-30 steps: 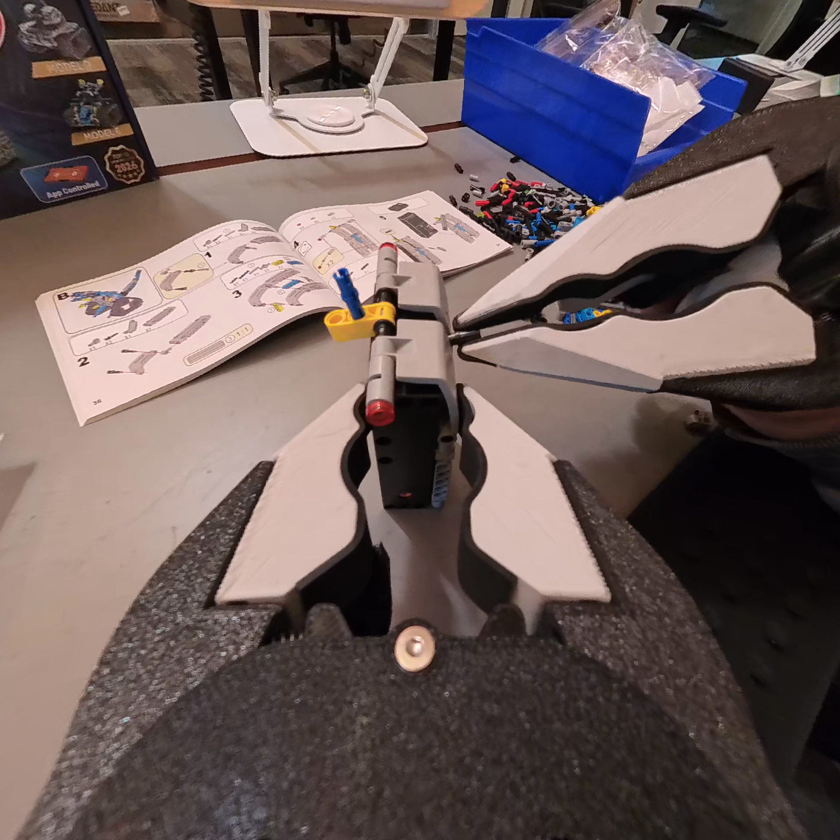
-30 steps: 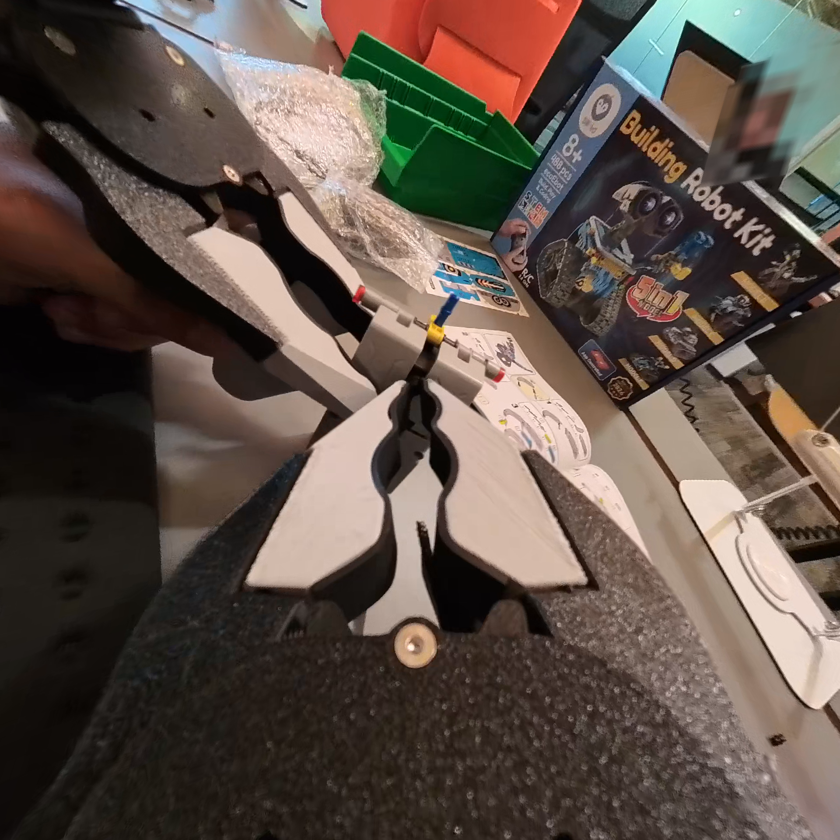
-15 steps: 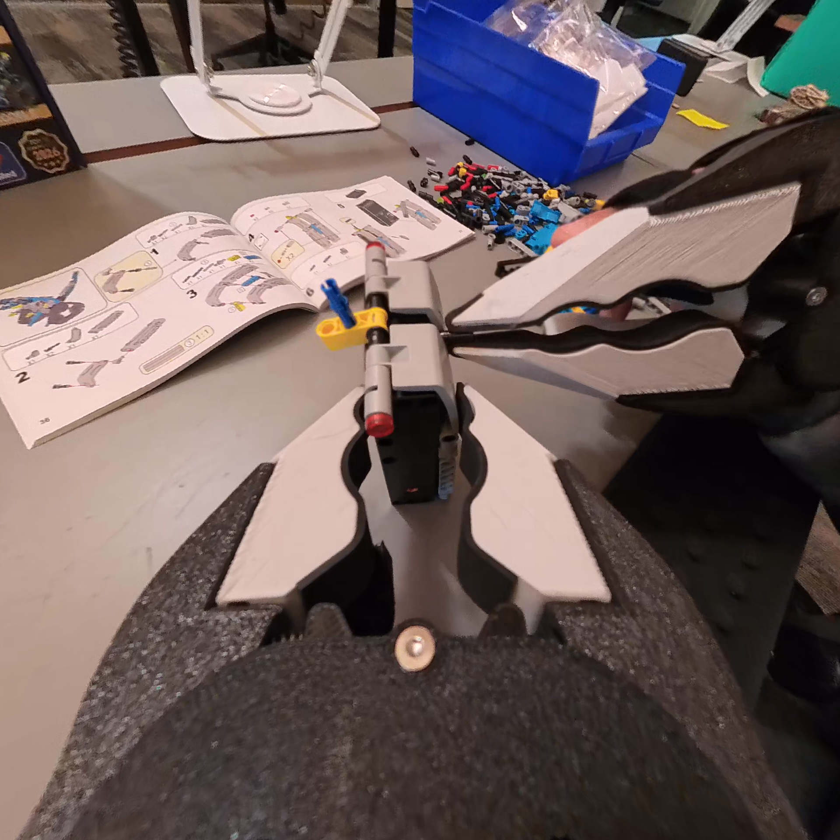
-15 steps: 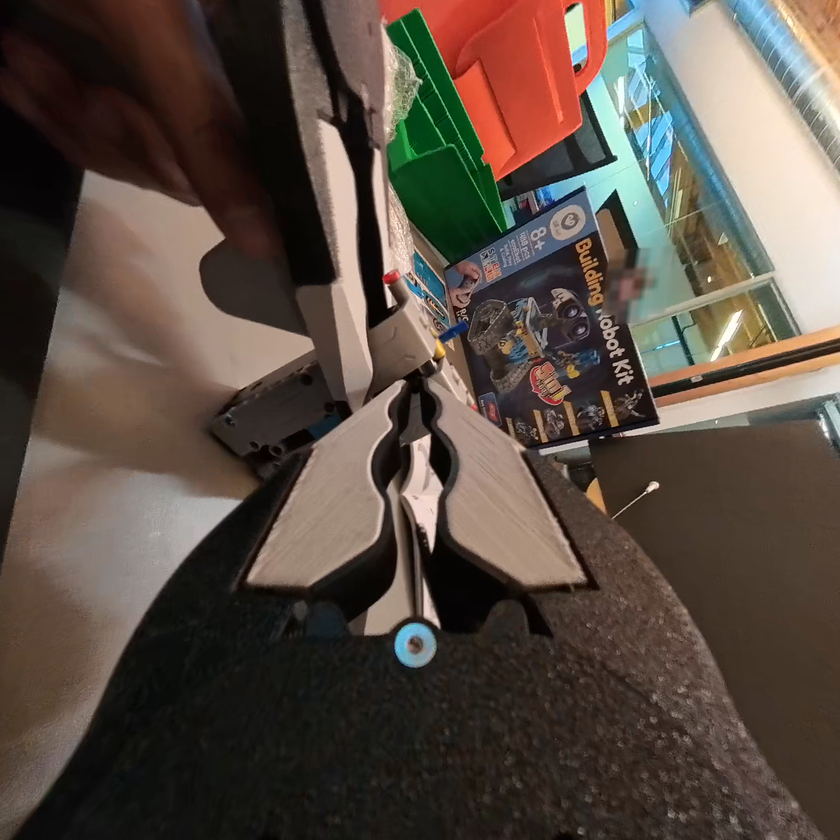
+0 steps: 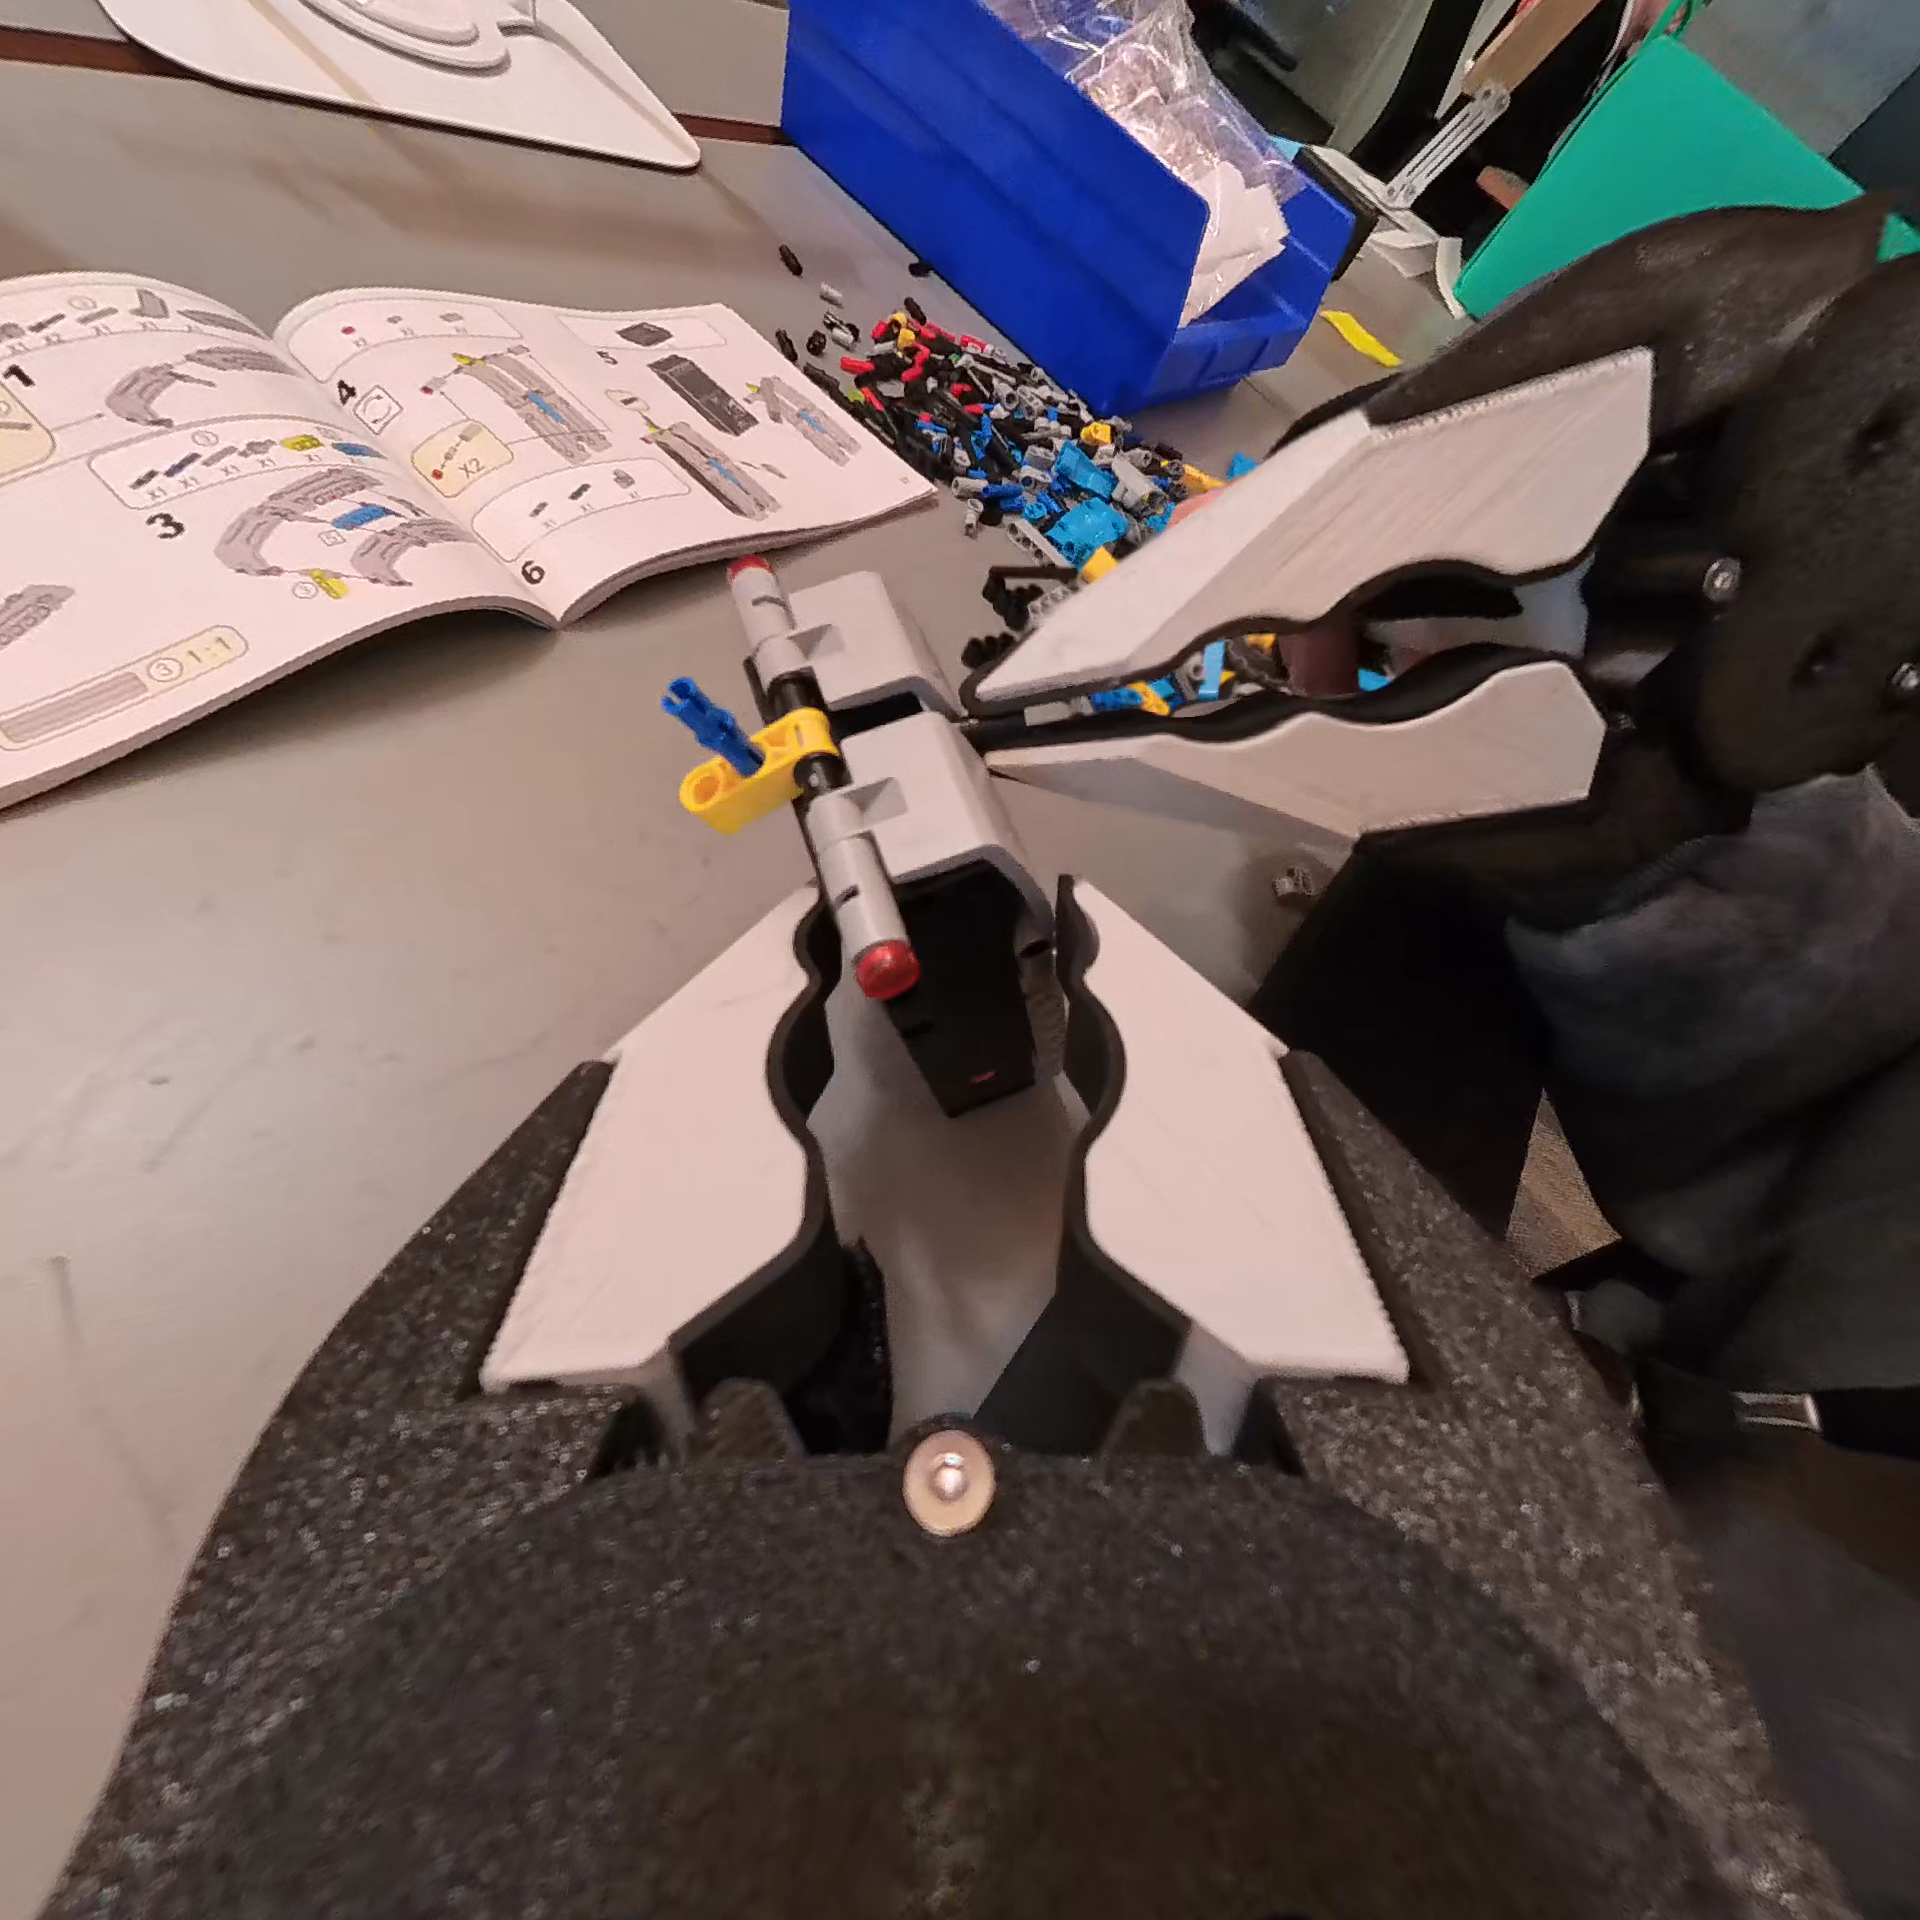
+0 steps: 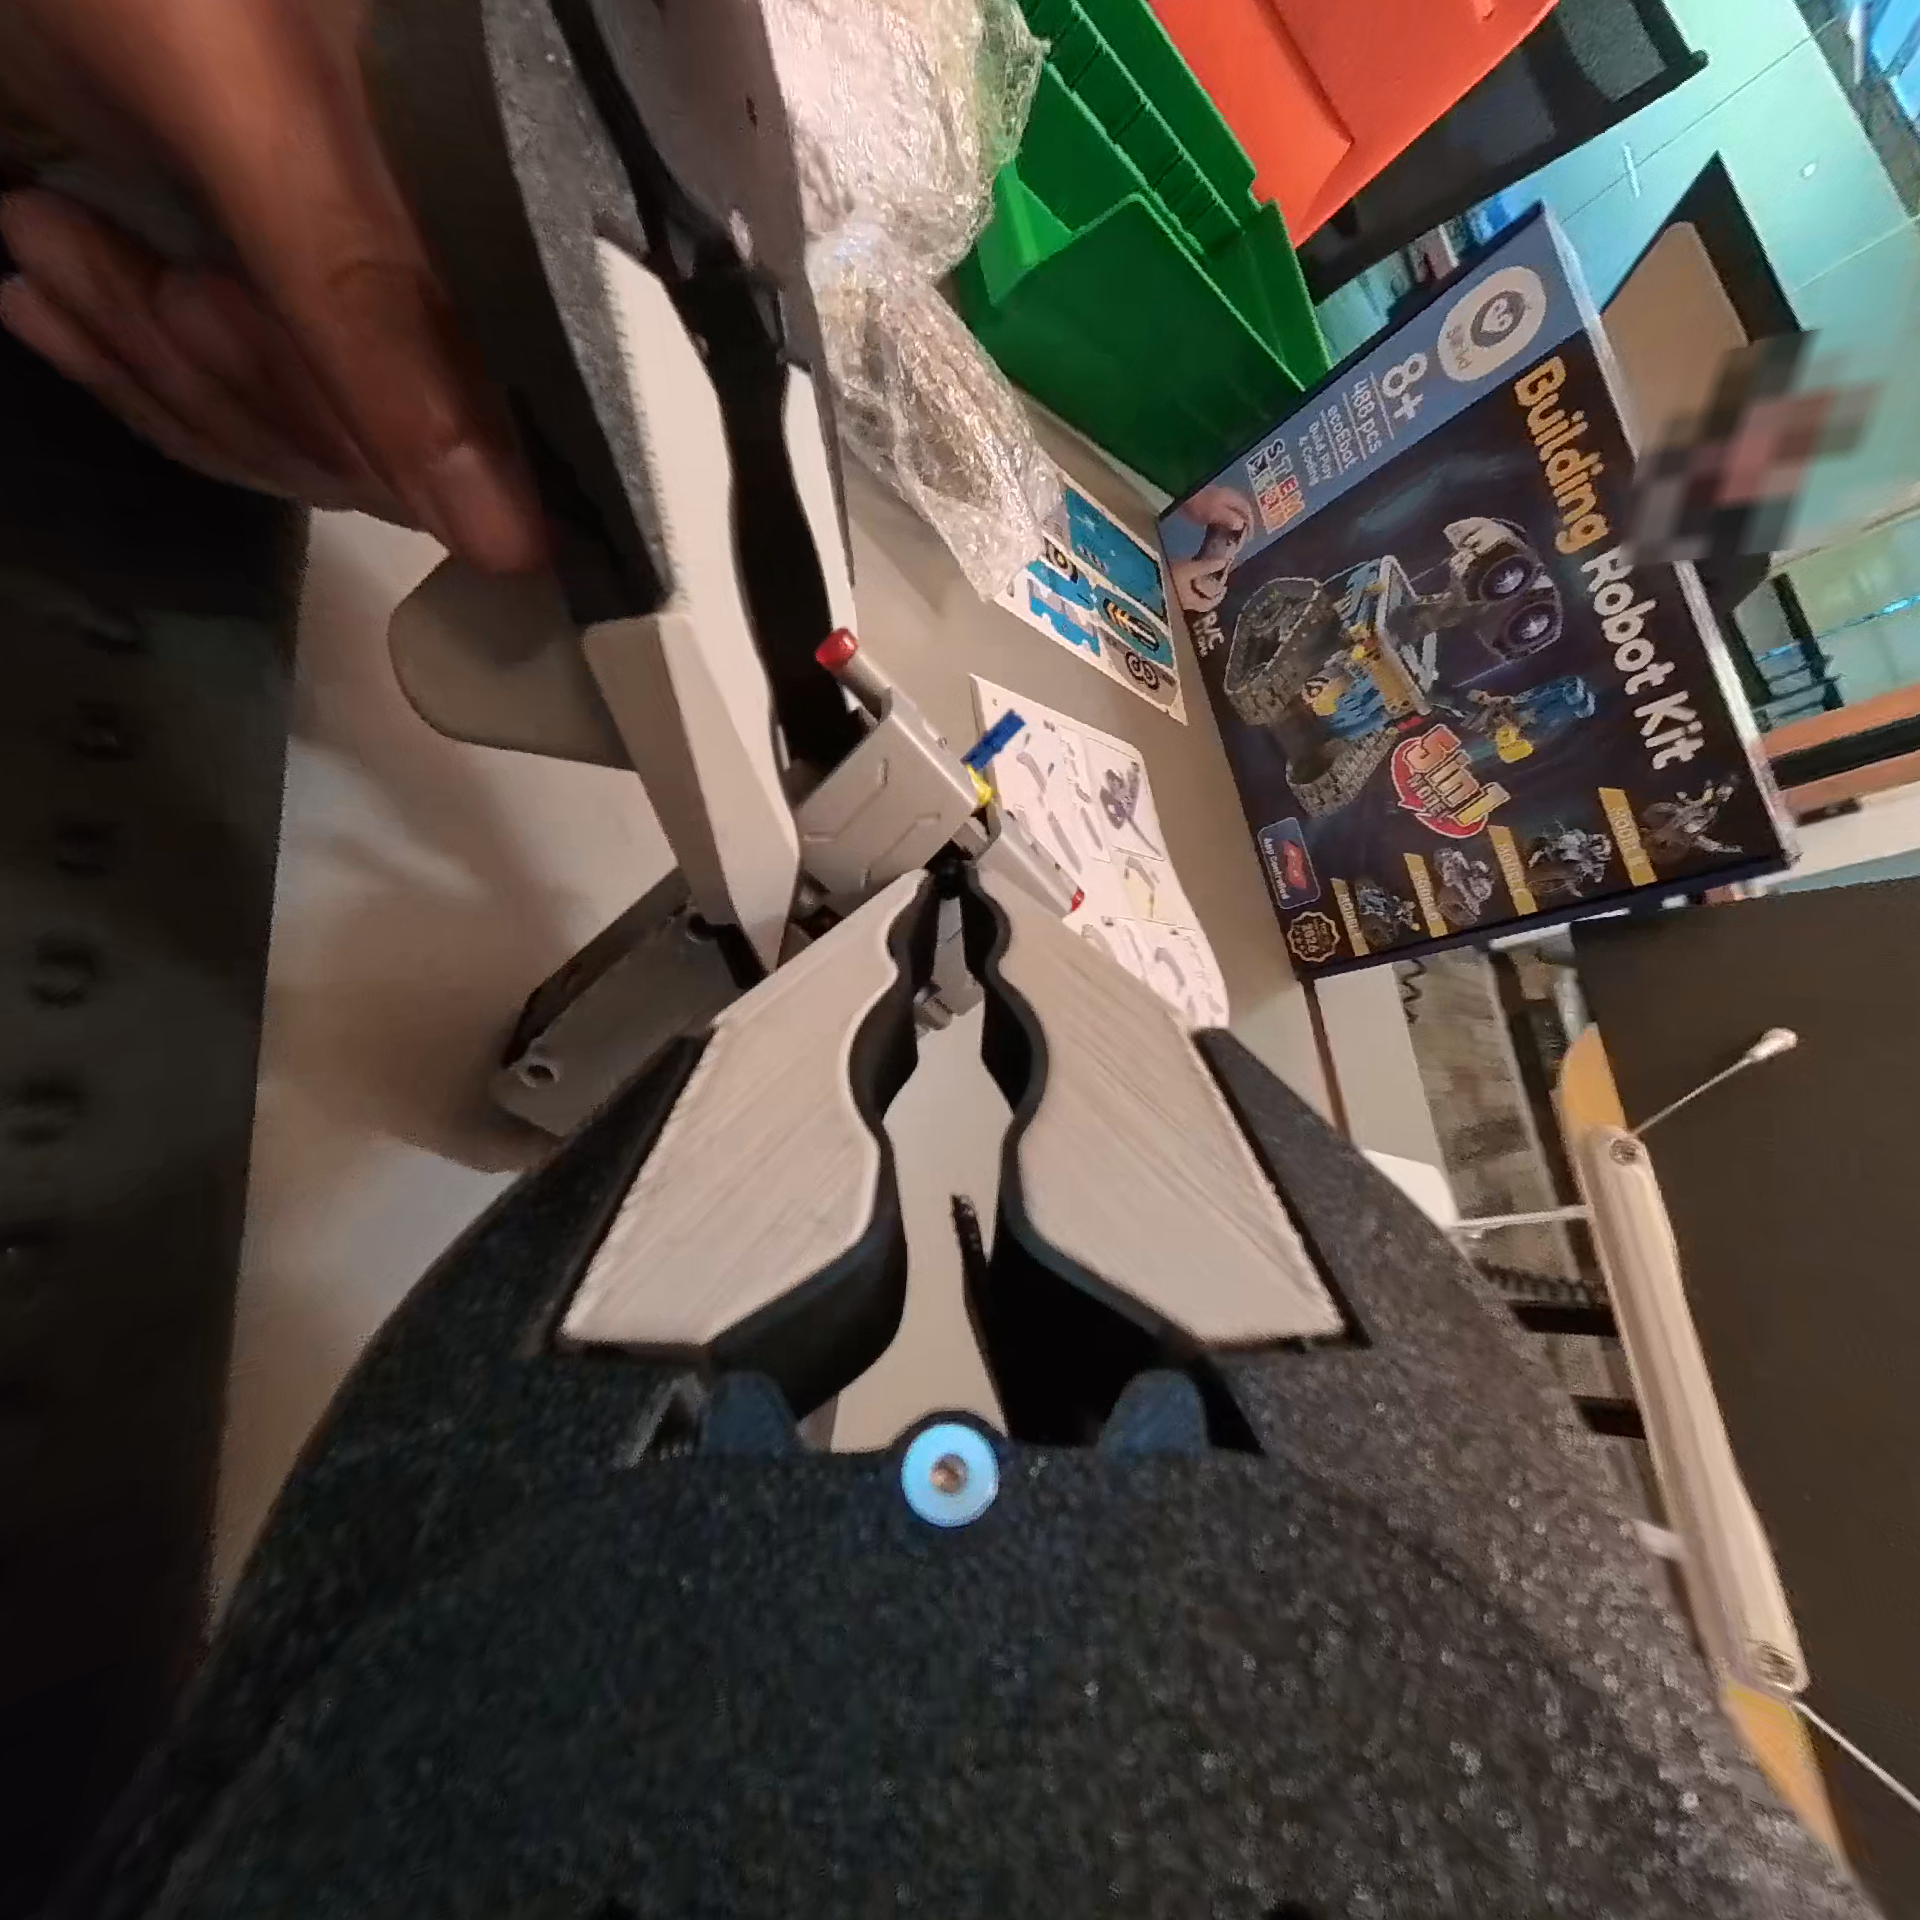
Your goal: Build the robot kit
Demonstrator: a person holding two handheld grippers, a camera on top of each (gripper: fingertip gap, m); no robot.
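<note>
The left gripper [image 5: 940, 914] is closed on a grey and black block assembly [image 5: 914, 790], its fingers pressing the black lower part from both sides and holding it above the table [image 5: 312, 987]. A grey rod with red ends [image 5: 816, 769] runs along the assembly's side, and a yellow connector [image 5: 753, 774] with a blue pin [image 5: 707, 722] sticks out from the rod's middle.

The right gripper [image 5: 977, 722] comes in from the table's right edge, its tips nearly together on a thin black pin [image 5: 1013, 727] that meets the seam between the assembly's two grey blocks. In the right wrist view its fingers [image 6: 790, 1049] narrow to a slim gap at the tips, touching the assembly.

Behind the assembly an open instruction booklet [image 5: 364, 468] lies flat, with a heap of small loose parts [image 5: 1018, 457] beside it and a blue bin [image 5: 1018, 187] holding clear bags toward the far edge. A printed kit box [image 6: 1475, 644], green bins [image 6: 1132, 270] and bubble wrap [image 6: 935, 395] stand on the other side.
</note>
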